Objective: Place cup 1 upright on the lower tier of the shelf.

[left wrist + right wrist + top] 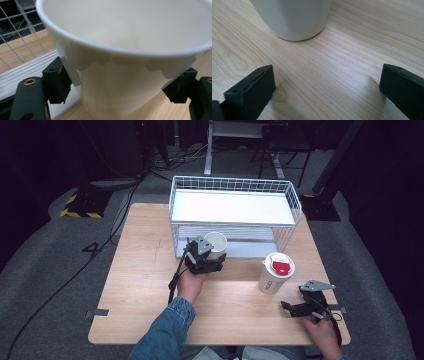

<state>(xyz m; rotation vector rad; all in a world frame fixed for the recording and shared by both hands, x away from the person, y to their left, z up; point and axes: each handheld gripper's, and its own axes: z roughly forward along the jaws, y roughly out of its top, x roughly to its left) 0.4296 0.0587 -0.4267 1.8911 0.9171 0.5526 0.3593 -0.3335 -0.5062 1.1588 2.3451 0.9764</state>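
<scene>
An empty white paper cup (216, 244) is held by my left gripper (212, 257) just in front of the wire rack's lower shelf (250, 249). In the left gripper view both black pads (59, 82) press against the cup (130, 65) from either side. A second cup with a white lid and red tab (276, 272) stands upright on the wooden table (145, 285) to the right. My right gripper (289, 308) rests low near the table's front right corner, jaws wide apart, with the base of that cup (294, 17) ahead of it and nothing between the pads.
A white wire rack (232, 210) with a solid upper shelf stands at the table's far side. Cables trail over the dark floor to the left. Bare tabletop lies at the left and front.
</scene>
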